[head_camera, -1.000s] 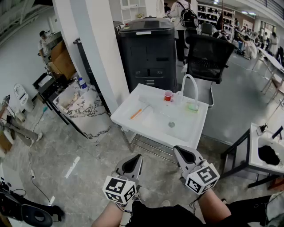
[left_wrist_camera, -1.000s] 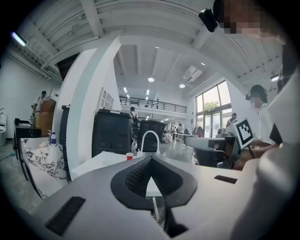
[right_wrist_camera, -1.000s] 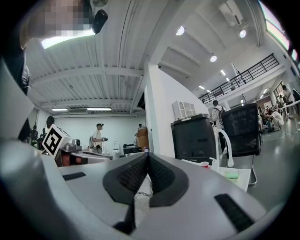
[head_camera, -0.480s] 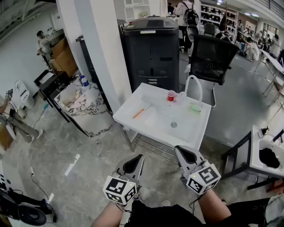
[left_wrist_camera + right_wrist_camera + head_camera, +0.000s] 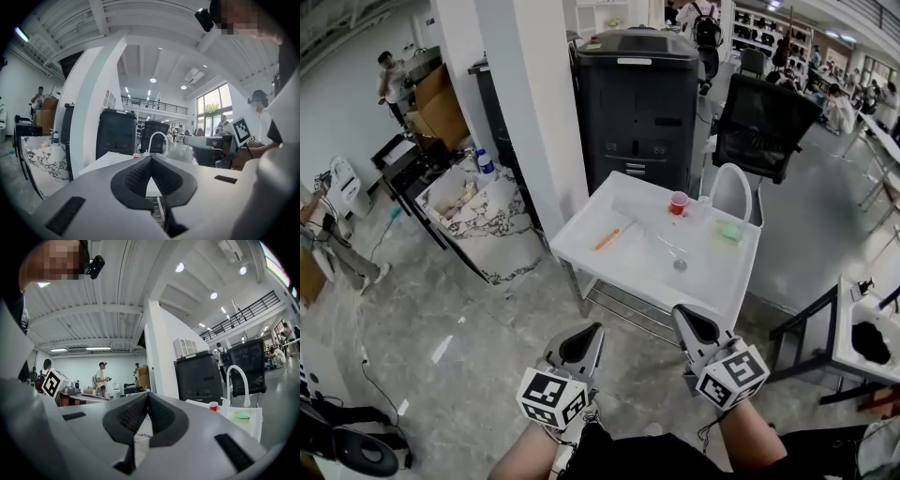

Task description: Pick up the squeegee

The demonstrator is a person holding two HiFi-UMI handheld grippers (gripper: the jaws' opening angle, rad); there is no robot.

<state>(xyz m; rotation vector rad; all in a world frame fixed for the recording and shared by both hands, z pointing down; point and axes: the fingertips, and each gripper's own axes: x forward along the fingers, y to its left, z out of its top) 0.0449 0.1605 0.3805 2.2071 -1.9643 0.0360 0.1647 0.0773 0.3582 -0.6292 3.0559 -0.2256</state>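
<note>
white sink worktop (image 5: 581, 248), orange squeegee (image 5: 607, 239) near left edge, red cup (image 5: 679, 202), faucet (image 5: 733, 180), green sponge (image 5: 730, 232) by back edge, left gripper (image 5: 584, 334) and right gripper (image 5: 686, 317) off front edge, jaws closed, empty

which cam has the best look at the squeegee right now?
Head view: the squeegee lies flat in plain sight on the left part of the white sink unit, with its orange handle showing. The left gripper view and the right gripper view look level across that top, so neither shows it.

A red cup (image 5: 679, 202) and green sponge (image 5: 730, 232) sit on the white sink unit (image 5: 623, 272), before a black copier (image 5: 637, 103).
</note>
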